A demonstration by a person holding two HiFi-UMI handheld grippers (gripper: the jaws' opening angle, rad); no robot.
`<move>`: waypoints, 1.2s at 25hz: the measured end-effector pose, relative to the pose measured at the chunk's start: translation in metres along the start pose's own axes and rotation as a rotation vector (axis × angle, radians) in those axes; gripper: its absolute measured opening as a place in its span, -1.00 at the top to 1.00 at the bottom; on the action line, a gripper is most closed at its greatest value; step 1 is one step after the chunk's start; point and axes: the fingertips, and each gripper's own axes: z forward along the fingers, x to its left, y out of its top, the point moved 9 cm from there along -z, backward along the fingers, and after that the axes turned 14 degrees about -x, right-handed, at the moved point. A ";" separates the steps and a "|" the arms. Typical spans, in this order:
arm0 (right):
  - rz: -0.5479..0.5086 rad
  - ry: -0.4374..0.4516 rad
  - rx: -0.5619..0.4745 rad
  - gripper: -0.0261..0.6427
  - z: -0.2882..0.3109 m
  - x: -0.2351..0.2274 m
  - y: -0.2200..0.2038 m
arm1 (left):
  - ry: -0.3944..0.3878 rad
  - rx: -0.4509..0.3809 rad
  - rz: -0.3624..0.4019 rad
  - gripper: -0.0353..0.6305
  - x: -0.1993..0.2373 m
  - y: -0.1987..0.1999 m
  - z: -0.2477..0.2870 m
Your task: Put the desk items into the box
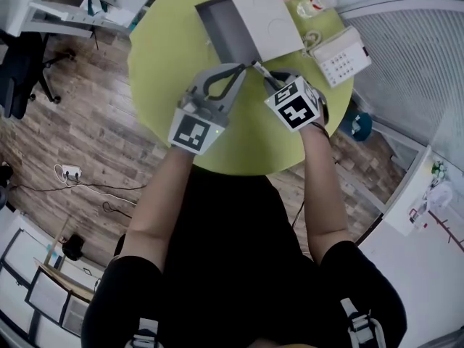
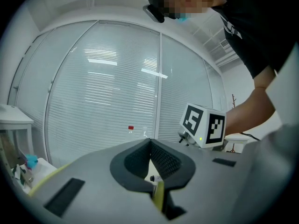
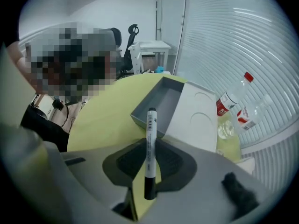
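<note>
A white marker [image 3: 149,148] with a black cap stands between the jaws of my right gripper [image 3: 150,143], which is shut on it; its far end points at the box. The grey open box [image 3: 159,104] sits on the yellow-green round table [image 1: 174,42], its white lid [image 3: 198,118] lying against its right side. In the head view my right gripper [image 1: 270,78] holds the marker [image 1: 259,69] just short of the box [image 1: 217,27]. My left gripper [image 1: 243,67] is beside it, fingertips together, nothing seen between them [image 2: 150,143].
A white keypad device [image 1: 341,55] lies at the table's right edge. Two clear bottles with red caps [image 3: 233,101] stand beyond the lid near the blinds. Office chair and white shelves lie off the table's left side. The table's near edge is right below the grippers.
</note>
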 end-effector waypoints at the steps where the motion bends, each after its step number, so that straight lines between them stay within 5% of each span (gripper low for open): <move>1: -0.008 0.001 -0.001 0.71 0.003 -0.001 0.005 | 0.012 -0.001 0.001 0.86 0.004 0.001 -0.001; 17: -0.127 0.066 0.006 0.71 0.054 -0.010 0.051 | 0.149 -0.015 -0.029 0.86 0.050 -0.013 -0.008; 30: -0.167 0.095 0.000 0.71 0.082 -0.019 0.072 | 0.177 -0.010 -0.023 0.86 0.071 -0.025 -0.002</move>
